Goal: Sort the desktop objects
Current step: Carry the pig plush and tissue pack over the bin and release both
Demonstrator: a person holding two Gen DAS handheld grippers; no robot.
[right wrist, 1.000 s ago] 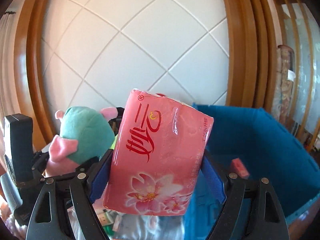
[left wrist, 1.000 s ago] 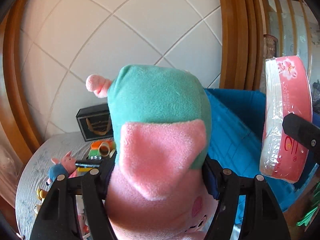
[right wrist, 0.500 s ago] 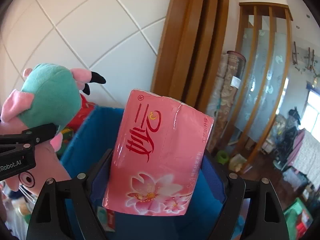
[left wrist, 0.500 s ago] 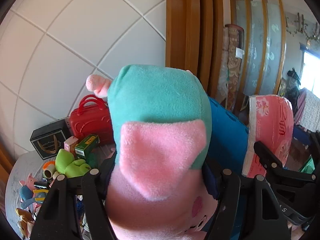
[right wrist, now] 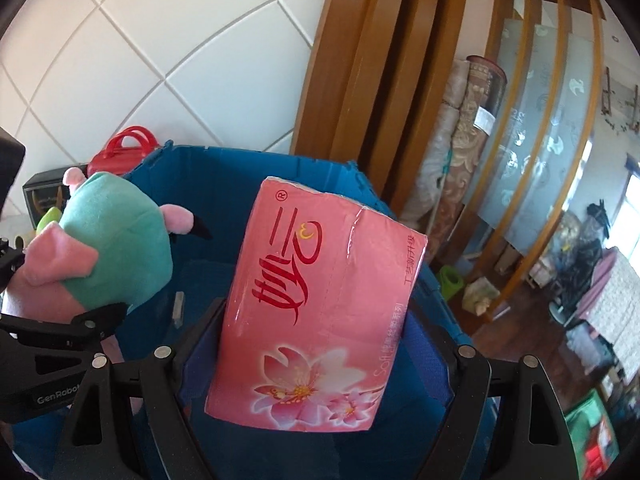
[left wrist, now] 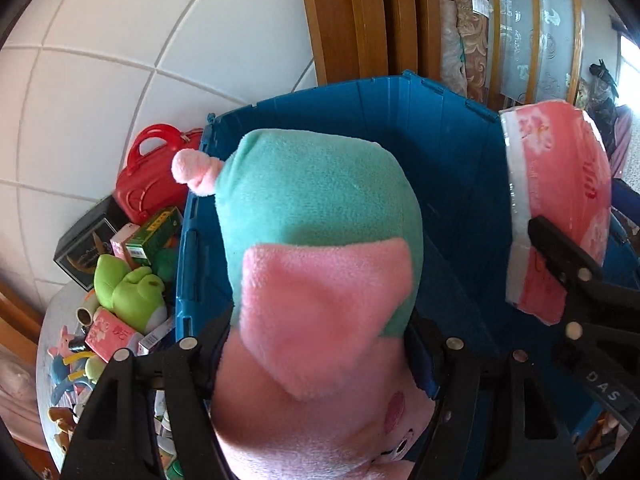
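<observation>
The left hand-held gripper (left wrist: 320, 344) clamped a plush pig (left wrist: 320, 248); the right hand-held gripper (right wrist: 316, 340) clasped a pink tissue pack (right wrist: 320, 300), apparently both over the blue bin (right wrist: 248, 168).

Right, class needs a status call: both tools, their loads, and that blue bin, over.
Left tool shut on pink-and-teal plush pig. Right tool shut on pink tissue pack. Both above open blue plastic bin. Nothing blocking.
</observation>
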